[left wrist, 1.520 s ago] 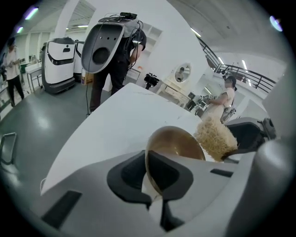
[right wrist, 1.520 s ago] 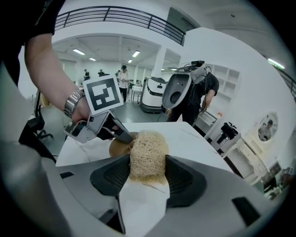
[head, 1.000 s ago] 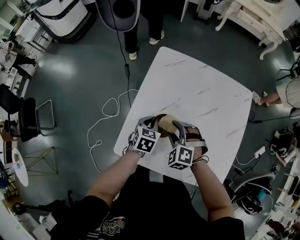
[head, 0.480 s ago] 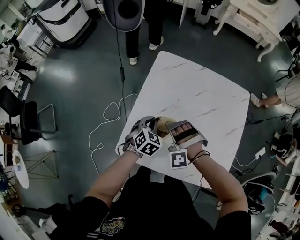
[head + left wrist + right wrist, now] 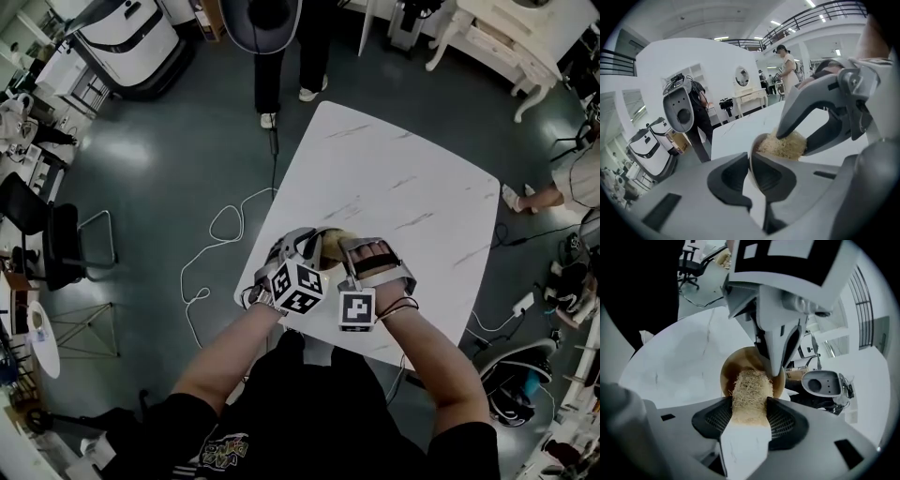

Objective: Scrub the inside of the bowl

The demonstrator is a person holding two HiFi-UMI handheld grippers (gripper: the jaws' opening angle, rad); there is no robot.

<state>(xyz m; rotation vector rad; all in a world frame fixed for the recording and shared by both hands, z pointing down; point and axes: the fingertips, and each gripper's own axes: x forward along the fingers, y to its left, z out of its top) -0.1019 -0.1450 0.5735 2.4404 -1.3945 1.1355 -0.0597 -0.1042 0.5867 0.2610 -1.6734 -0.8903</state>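
A brown bowl (image 5: 323, 234) is held over the near left corner of the white marble table (image 5: 403, 187). My left gripper (image 5: 309, 246) pinches its rim (image 5: 754, 145). The jaws have just been opening a little, and the rim is still pressed between the pads (image 5: 750, 164). My right gripper (image 5: 345, 246) is shut on a tan loofah scrubber (image 5: 750, 385), whose end is pushed into the bowl (image 5: 731, 366). In the left gripper view the scrubber (image 5: 785, 144) fills the bowl's mouth under the right gripper's fingers (image 5: 806, 103). A left finger (image 5: 776, 348) covers the bowl's far side.
The table's near left edge runs just under my hands. A white cable (image 5: 211, 253) loops on the floor to the left. A person's legs (image 5: 281, 66) stand beyond the table's far corner, and a black chair (image 5: 56, 244) stands at the far left.
Both grippers have rolled about the bowl. The right gripper's marker cube has turned from tilted to facing squarely up. The scrubber stays in the bowl and the rim stays gripped.
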